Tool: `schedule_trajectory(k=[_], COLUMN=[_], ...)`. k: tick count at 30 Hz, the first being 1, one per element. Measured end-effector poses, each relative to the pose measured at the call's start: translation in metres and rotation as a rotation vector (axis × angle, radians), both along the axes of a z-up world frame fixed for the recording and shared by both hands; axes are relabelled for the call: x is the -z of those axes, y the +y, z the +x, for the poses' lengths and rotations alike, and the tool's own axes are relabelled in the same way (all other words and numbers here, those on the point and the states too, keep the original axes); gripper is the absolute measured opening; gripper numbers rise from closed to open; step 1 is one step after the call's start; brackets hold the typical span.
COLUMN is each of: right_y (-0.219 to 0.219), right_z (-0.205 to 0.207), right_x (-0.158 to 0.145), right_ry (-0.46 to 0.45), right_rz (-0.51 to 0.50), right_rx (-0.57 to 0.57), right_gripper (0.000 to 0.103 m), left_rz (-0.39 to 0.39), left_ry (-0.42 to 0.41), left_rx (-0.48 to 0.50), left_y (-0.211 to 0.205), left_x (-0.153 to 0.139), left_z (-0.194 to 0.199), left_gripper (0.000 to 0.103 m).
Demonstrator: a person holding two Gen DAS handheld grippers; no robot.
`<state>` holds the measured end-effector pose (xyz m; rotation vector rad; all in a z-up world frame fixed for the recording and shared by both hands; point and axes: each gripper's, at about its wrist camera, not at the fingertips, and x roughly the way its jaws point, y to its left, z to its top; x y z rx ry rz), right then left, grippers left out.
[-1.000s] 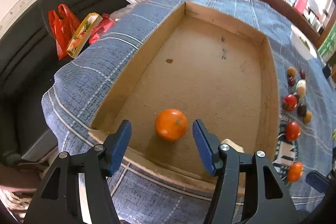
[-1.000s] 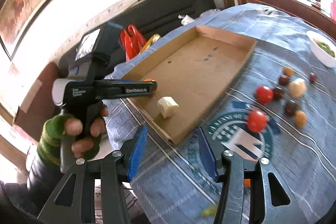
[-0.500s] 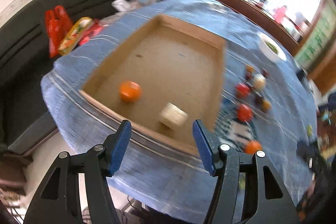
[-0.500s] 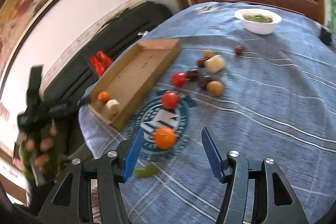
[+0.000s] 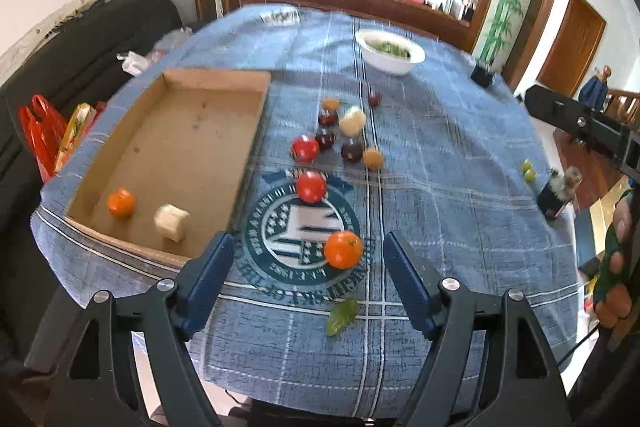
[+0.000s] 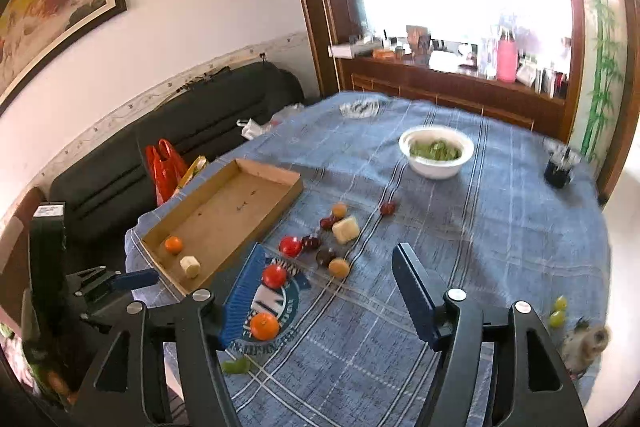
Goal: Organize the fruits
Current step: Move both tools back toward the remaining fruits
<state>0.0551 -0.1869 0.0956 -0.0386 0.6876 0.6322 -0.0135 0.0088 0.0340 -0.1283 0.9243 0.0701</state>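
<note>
My left gripper (image 5: 308, 283) hovers above the table's near edge, its jaws opening with nothing between them. Just beyond its fingertips an orange (image 5: 343, 249) lies on the cloth's round emblem. The cardboard box (image 5: 192, 147) at the left holds another orange (image 5: 121, 203) and a pale chunk (image 5: 172, 223). Loose fruit is scattered past the emblem: two tomatoes (image 5: 311, 186), dark plums (image 5: 352, 151) and a second pale chunk (image 5: 353, 121). My right gripper (image 6: 328, 291) is high over the table, jaws opening and empty. From there the orange (image 6: 264, 325) shows by the left fingertip, with the box (image 6: 228, 211) further left.
A white bowl of greens (image 5: 390, 51) stands at the far side. A green leaf (image 5: 341, 315) lies near the front edge. Two green grapes (image 5: 529, 171) and a dark bottle (image 5: 554, 197) sit at the right edge. A black sofa with red bags (image 6: 164, 167) runs along the left.
Both grippers have pulled up and back from the box and swung right, so the whole table shows. The orange stays in the box. Both pairs of jaws stand wider.
</note>
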Motion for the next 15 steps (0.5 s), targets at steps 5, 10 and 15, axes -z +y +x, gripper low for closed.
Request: schedule_trajectory(k=[5,10,15], right_y=[0.007,0.01,0.016], right_z=[0.014,0.022,0.028], right_x=[0.042,0.067,0.084], right_ry=[0.107,0.169,0.2], right_rz=[-0.015,-0.018,-0.035], right_rx=[0.003,0.004,-0.008], right_gripper=[0.068,0.068,0.067], left_rz=[-0.012,-0.032,-0.042], left_ry=[0.056,0.098,0.122], left_rx=[-0.002,0.001,0.011], left_y=[-0.003,-0.005,-0.008], left_x=[0.024,0.042,0.05], left_z=[0.009,0.012,0.016], left_gripper=[0.077,0.077,0.077])
